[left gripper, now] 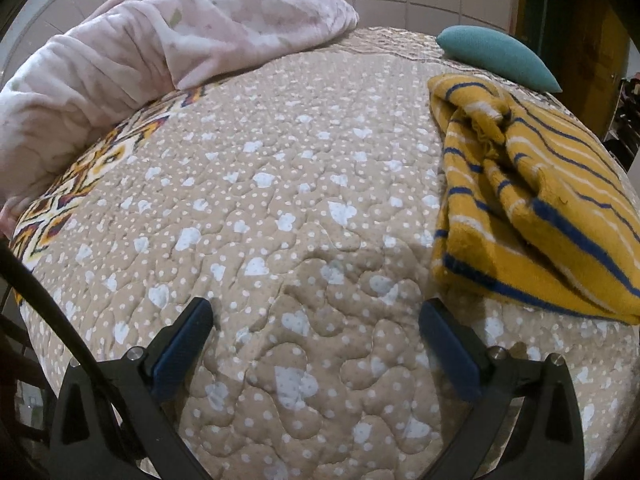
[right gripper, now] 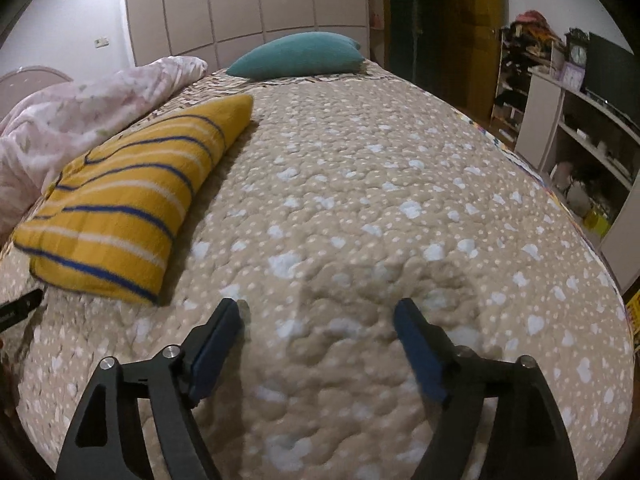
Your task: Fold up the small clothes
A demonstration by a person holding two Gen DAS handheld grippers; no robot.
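A folded yellow garment with blue and white stripes lies on the beige quilted bedspread, to the right of and beyond my left gripper. That gripper hovers open over bare quilt, nothing between its blue pads. In the right wrist view the same garment lies to the left, folded into a thick wedge. My right gripper is open over the quilt, to the right of the garment and apart from it, holding nothing. A tip of the left gripper shows at the left edge.
A pink floral duvet is bunched along the far left of the bed. A teal cushion lies at the far end. White shelves with clutter stand beyond the bed's right edge, and wardrobe doors behind.
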